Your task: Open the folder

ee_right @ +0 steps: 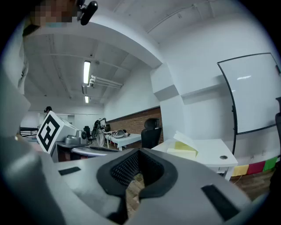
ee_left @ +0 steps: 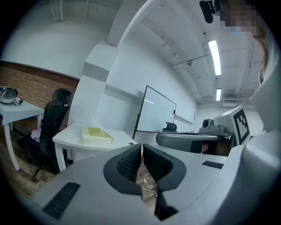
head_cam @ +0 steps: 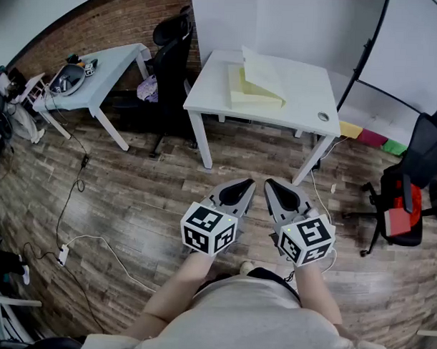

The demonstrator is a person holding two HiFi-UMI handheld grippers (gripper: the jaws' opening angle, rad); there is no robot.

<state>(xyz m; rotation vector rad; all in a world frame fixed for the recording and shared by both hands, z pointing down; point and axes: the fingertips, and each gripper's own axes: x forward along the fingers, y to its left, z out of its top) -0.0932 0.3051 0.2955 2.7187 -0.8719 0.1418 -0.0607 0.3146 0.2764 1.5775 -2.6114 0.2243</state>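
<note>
Presently, the pale yellow rectangular folder [head_cam: 254, 89] lies on the white rectangular surface [head_cam: 307, 102] in the upper centre of the head view, its top flap partly raised. Both claws hang over the brown wood-plank floor [head_cam: 146, 196] at lower centre, well apart from the folder. The left claw [head_cam: 244, 186] has its jaws together, empty. The right claw [head_cam: 272, 186] is likewise closed and empty.
</note>
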